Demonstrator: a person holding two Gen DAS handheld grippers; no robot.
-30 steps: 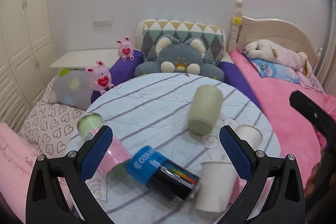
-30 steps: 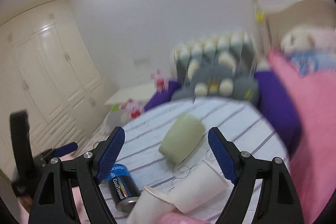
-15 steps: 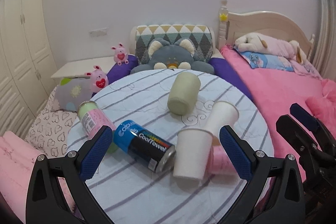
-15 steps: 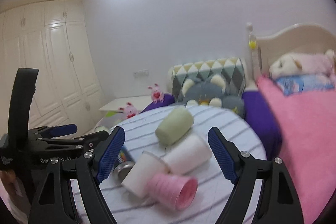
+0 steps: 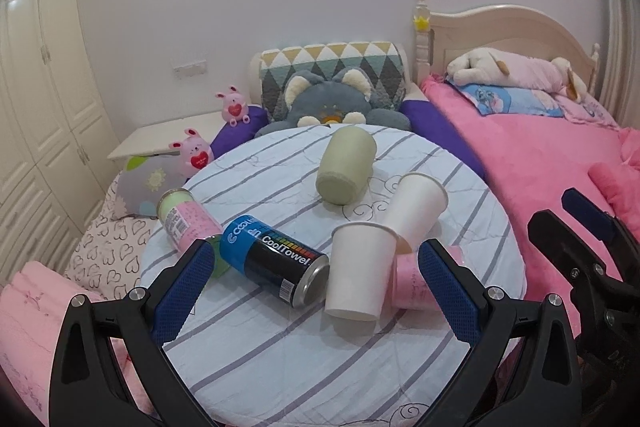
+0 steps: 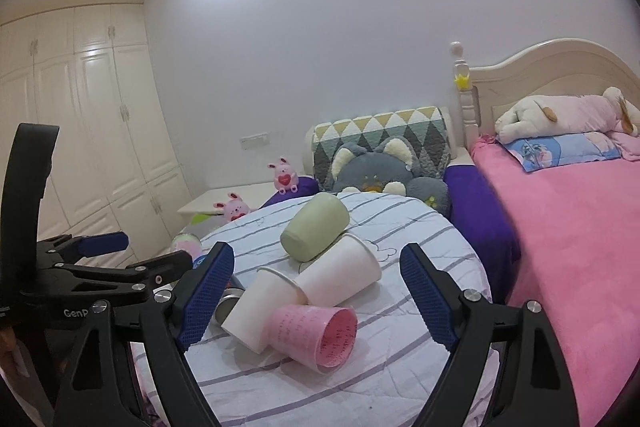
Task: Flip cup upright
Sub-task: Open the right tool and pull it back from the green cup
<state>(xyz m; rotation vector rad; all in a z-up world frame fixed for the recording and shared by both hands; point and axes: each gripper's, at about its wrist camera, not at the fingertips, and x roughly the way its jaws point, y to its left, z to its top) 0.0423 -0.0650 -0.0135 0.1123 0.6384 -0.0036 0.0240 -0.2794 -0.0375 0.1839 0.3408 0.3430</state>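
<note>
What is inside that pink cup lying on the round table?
Nothing shows inside the pink cup: in the right wrist view its open mouth faces the camera, showing a bare pink wall with faint print. Its bottom end, against a white paper cup, is hidden.

cups (image 5: 356, 273) piled mid-bench (image 5: 280, 359), can (image 5: 276, 261) at 9 o'clock of them, mug (image 5: 346, 165) toward 12, bed (image 5: 532, 163) at 3
</note>
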